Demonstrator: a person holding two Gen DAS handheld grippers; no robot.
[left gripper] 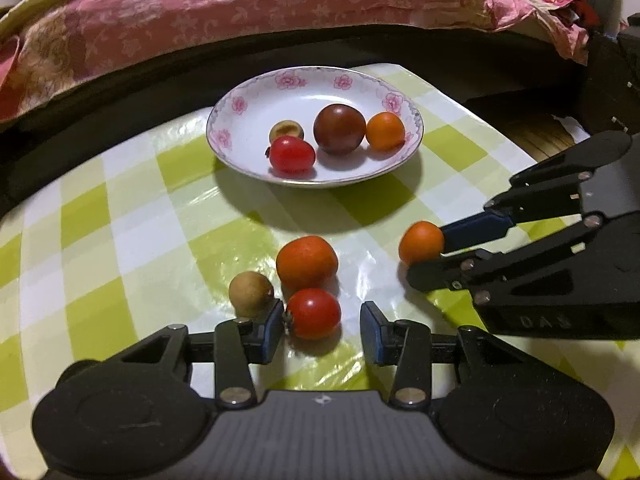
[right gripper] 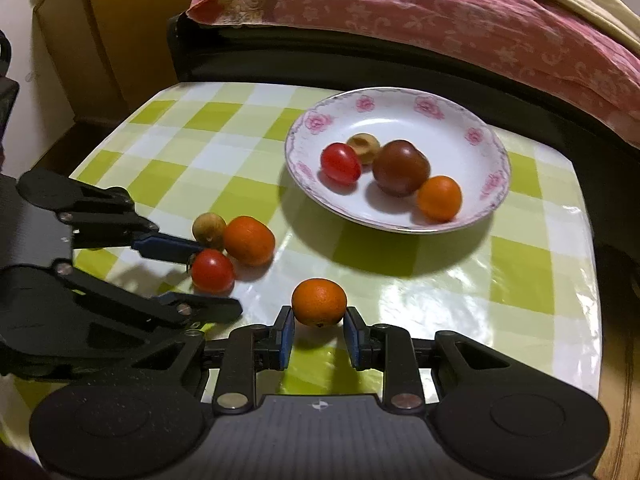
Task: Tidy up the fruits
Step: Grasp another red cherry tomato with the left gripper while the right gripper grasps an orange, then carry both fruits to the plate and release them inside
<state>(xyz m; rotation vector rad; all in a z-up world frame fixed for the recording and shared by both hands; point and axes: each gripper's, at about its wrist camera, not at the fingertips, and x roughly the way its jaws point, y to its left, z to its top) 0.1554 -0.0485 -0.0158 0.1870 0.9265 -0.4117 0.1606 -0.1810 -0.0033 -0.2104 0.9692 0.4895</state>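
A floral white plate [left gripper: 248, 136] [right gripper: 472, 120] holds a red tomato [left gripper: 291, 154], a dark brown tomato [left gripper: 339, 129], an orange fruit [left gripper: 385, 131] and a tan longan [left gripper: 286, 130]. On the checked cloth lie a red cherry tomato [left gripper: 313, 313] [right gripper: 212, 271], an orange tomato [left gripper: 307, 262] [right gripper: 249, 240] and a longan [left gripper: 251, 294] [right gripper: 209, 230]. My left gripper [left gripper: 322, 326] [right gripper: 202, 280] is open around the red cherry tomato, its left pad near the stem. My right gripper [right gripper: 319, 330] [left gripper: 428, 252] has its pads against a small orange fruit [right gripper: 319, 302] [left gripper: 421, 242] on the cloth.
The table's green and white checked cloth [left gripper: 120, 216] [right gripper: 520, 280] ends at a dark edge behind the plate. A pink floral bedspread [left gripper: 240, 4] [right gripper: 440, 12] lies beyond. A wooden cabinet [right gripper: 112, 32] stands at the far left.
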